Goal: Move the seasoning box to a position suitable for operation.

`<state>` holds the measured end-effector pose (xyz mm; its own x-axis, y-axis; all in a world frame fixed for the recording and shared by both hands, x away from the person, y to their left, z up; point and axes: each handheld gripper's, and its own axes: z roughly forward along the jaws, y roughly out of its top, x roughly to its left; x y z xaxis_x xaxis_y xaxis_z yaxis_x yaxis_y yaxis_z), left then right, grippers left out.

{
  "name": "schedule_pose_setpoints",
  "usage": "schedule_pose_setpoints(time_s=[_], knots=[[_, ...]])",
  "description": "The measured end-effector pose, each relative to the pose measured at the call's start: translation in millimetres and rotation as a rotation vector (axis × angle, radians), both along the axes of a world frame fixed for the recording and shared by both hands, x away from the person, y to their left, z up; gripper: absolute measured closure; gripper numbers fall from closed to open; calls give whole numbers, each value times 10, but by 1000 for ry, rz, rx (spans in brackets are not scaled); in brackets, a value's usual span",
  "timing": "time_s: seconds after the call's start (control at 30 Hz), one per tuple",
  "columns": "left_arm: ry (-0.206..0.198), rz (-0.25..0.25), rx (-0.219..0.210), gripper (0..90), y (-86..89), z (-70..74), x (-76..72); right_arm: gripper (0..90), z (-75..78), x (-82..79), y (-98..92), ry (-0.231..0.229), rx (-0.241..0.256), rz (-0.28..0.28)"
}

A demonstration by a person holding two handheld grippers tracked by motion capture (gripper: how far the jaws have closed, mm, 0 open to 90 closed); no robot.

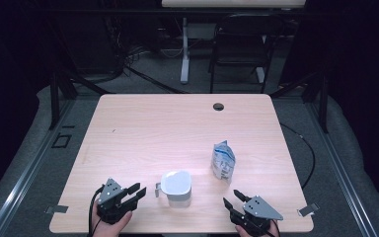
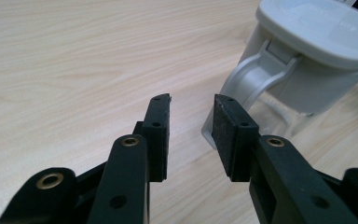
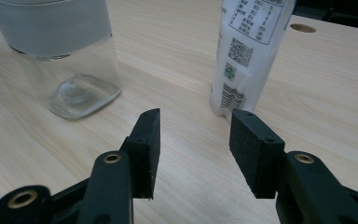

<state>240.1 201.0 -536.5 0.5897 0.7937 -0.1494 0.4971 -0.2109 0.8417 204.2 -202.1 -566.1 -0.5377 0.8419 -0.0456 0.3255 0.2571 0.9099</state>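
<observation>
Both grippers, left (image 1: 137, 192) and right (image 1: 233, 198), gape empty, flanking the lidded jug (image 1: 176, 187); pouch (image 1: 223, 159) beyond.

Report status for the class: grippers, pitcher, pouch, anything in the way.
Left gripper open, beside pitcher handle. Right gripper open, short of upright pouch. Pitcher lid on. Nothing between.

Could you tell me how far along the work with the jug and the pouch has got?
Nothing looks done: the lidded jug and pouch stand apart and untouched. In hand: left gripper open near the jug's handle, right gripper open before the pouch. Gripping both remains.
</observation>
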Motion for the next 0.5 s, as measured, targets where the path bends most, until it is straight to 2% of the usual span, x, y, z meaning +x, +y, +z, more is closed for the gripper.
schedule_pose_setpoints(time_s=[0.23, 0.33, 0.43, 0.5], knots=[[-21, -30, 26, 658, -43, 129, 87, 521, 43, 33, 87, 8, -22, 15], [-28, -44, 23, 667, -72, 169, 116, 521, 44, 46, 116, 7, -20, 24], [-26, -65, 13, 738, -95, 190, 138, 517, 52, 72, 158, 10, -23, 35], [-26, -71, 14, 738, -107, 200, 143, 511, 67, 77, 177, 8, -22, 36]])
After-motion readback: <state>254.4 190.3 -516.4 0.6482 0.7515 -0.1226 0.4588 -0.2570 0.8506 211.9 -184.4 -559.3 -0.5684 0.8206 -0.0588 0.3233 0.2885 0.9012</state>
